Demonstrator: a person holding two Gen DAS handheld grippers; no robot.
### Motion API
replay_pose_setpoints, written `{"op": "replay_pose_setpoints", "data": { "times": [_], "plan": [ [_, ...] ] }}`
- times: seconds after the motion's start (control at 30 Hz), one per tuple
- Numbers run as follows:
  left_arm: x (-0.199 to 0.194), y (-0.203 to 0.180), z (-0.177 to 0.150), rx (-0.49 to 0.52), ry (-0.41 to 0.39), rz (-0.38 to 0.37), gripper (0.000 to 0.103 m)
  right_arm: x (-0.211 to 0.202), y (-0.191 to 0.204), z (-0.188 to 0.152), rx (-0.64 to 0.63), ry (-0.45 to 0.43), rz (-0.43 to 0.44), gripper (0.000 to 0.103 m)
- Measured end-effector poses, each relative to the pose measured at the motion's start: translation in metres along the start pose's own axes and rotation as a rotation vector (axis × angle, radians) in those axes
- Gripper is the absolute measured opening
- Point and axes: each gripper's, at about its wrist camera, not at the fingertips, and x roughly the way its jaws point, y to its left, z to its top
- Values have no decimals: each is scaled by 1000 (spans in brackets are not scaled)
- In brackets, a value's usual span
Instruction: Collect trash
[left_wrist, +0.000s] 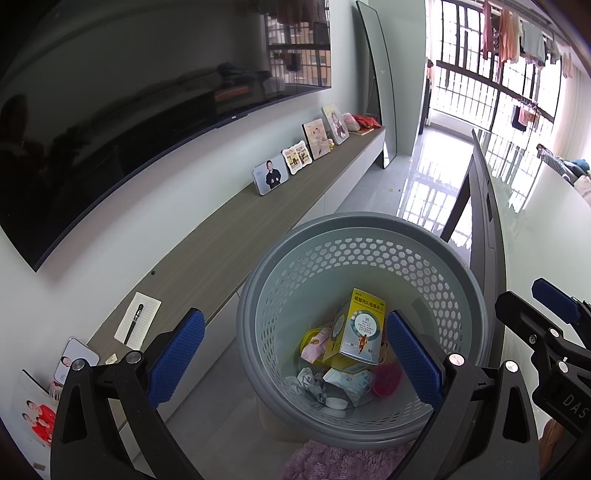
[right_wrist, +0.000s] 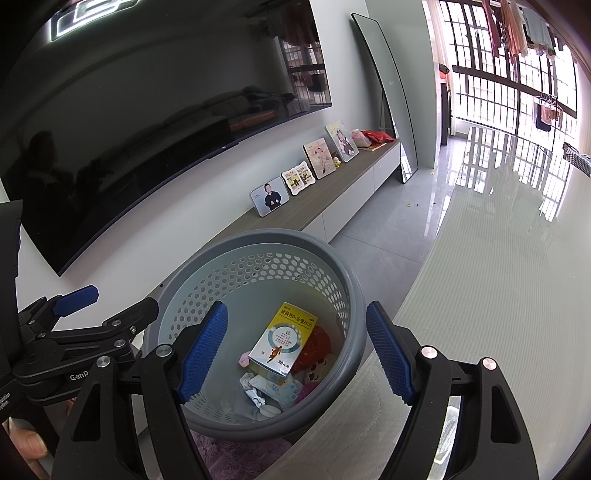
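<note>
The yellow box (left_wrist: 360, 325) hides trash beneath it, and its small print is unreadable.

We see a pale, glossy tabletop (right_wrist: 498, 295) filling the right side of the right wrist frame, with nothing lying on the part in view. A grey tiled floor (right_wrist: 376, 236) runs up the middle of the frame. On it, at lower centre, stands a grey perforated bin (right_wrist: 343, 295), beside a mauve fluffy rug (right_wrist: 236, 456) at the bottom edge. Along the wall at left runs a low wood-topped cabinet (left_wrist: 221, 240). On it stand a row of photo frames (left_wrist: 270, 179), and lower left a notepad (left_wrist: 142, 314) with a pen (left_wrist: 133, 323) on top.
</note>
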Motion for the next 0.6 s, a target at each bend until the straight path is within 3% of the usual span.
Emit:
{"op": "replay_pose_setpoints", "data": {
  "times": [0.6],
  "plan": [
    [0,-5,-3,12,-1,2,97,0,1,-1,-3,4,1,74]
  ]
}}
